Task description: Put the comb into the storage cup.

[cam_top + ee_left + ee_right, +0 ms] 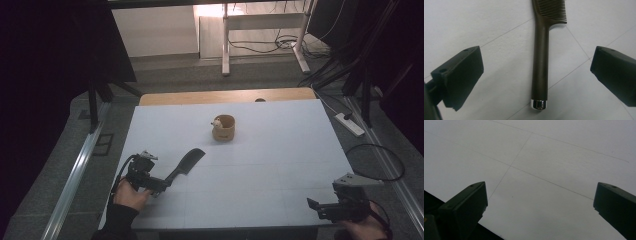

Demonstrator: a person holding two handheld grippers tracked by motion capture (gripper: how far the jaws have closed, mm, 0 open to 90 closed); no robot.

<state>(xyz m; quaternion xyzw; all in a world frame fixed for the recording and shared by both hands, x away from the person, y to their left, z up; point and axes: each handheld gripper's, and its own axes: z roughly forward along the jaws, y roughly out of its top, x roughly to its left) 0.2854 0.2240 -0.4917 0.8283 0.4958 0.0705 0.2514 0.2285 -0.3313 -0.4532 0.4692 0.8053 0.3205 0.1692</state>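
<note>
White table (280,150) bears 1 comb (186,164) between wide-open left tongs (162,186), seemingly 1 cup (223,128); right tongs (314,205) gape empty.

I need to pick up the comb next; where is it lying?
In the high view the comb lies flat on the white table, front left, its handle between the open left gripper jaws, nearer than the small cup.

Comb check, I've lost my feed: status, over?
Left tool open, jaws either side of the dark brown plastic comb, not gripping. Comb flat on the white table. Right tool open, nothing between. Tan cup well clear.
</note>
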